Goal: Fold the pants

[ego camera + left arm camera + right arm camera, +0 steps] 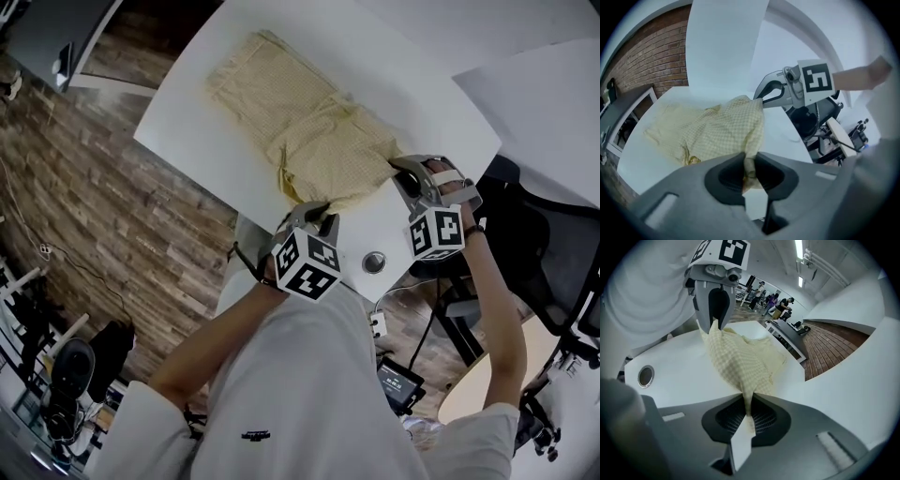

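Pale yellow checked pants (291,112) lie across a white table (394,66), with the near end lifted off the surface. My left gripper (314,214) is shut on the near left corner of the fabric; in the left gripper view the cloth (708,133) is pinched between the jaws (749,171). My right gripper (405,174) is shut on the near right corner. The right gripper view shows the cloth (740,357) drawn up into a tight fold between its jaws (747,409). Each gripper shows in the other's view, the right gripper (761,96) and the left gripper (715,322).
A round metal grommet (374,262) sits in the table near its front edge, between my hands. A second white table (553,103) stands at the right, with a black chair (553,253) below it. Wood floor lies on the left, and a small device (398,382) lies on the floor.
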`<state>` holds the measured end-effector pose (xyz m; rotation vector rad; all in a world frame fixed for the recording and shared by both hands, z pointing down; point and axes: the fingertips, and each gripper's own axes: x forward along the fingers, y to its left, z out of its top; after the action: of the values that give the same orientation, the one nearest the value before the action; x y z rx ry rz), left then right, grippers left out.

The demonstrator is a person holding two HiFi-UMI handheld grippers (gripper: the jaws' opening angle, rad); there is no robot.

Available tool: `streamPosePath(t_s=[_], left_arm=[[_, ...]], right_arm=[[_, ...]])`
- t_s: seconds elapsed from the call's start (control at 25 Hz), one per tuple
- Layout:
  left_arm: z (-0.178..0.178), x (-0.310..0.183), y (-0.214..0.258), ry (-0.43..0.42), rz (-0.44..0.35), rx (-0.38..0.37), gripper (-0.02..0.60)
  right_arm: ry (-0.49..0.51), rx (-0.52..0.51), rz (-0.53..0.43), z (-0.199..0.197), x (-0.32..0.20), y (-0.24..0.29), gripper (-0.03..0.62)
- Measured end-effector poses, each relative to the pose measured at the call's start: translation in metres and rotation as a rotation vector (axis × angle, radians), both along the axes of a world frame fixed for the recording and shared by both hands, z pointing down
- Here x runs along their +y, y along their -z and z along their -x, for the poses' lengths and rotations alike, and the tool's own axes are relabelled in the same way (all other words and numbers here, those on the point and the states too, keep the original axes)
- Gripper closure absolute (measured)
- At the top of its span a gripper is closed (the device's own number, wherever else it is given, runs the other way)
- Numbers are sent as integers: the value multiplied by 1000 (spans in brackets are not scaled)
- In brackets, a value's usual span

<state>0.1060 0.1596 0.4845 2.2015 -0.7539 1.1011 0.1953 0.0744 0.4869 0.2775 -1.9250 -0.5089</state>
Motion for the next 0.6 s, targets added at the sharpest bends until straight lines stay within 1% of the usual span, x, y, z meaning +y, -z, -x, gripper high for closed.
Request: streamPosePath(t_s=[0.12, 0.24, 0.44, 0.6], left_arm=[[-2, 0, 22, -9, 7, 64, 523], [4, -5, 41, -18, 9, 103, 523], [25, -24, 63, 3, 14, 145, 523], [49, -50, 74, 14, -7, 158, 523]], right_arm=[[-49, -36, -3, 0, -4, 22, 566], [-76, -54, -30, 6, -10, 39, 566], [-106, -90, -85, 29, -33, 61, 566], [-135, -110, -109, 53, -59, 68, 566]])
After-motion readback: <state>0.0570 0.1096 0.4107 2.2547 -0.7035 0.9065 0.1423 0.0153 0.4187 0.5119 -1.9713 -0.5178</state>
